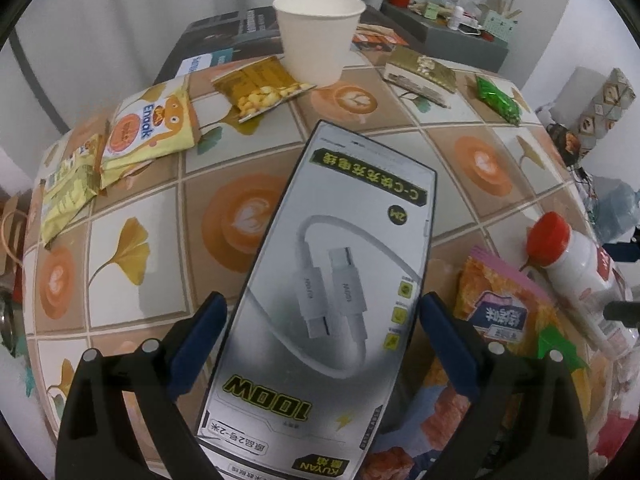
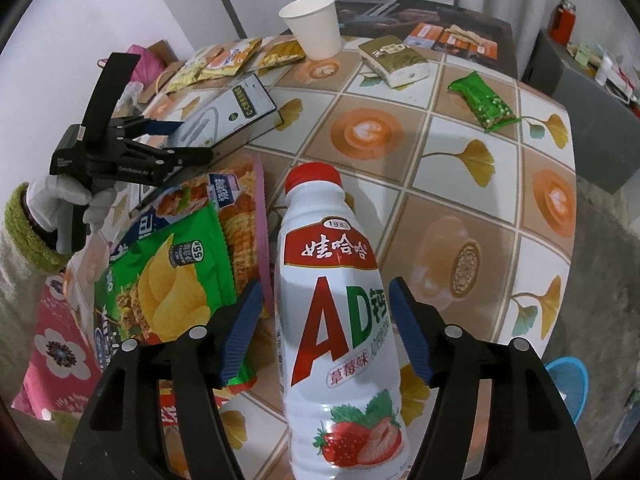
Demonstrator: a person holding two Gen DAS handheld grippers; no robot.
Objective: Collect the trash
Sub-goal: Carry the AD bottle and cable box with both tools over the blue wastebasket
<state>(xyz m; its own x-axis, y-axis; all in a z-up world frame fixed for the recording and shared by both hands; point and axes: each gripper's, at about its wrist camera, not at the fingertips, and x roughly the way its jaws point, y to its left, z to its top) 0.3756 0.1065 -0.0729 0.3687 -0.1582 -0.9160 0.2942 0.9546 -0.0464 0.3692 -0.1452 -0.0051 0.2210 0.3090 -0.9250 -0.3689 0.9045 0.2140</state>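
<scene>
A grey cable box [image 1: 320, 280] printed "100W" sits between the blue pads of my left gripper [image 1: 320, 300], which is shut on its long sides. From the right wrist view the box [image 2: 240, 108] hangs tilted above the snack bags, in the left gripper [image 2: 180, 140] held by a gloved hand [image 2: 56, 200]. A white strawberry drink bottle [image 2: 332, 320] with a red cap lies between the fingers of my right gripper [image 2: 328, 284]. That gripper is open, with a small gap at each pad. The bottle [image 1: 572, 268] also shows at the right of the left wrist view.
On the patterned tablecloth [image 2: 480, 220] stand a paper cup [image 2: 314, 26], a tissue pack [image 2: 394, 60] and a green wrapper [image 2: 482, 100]. Yellow snack packets [image 1: 148, 128] lie far left. A green chip bag [image 2: 168, 272] and orange bag [image 2: 240, 192] lie beside the bottle. A blue basin [image 2: 568, 380] sits below the table's edge.
</scene>
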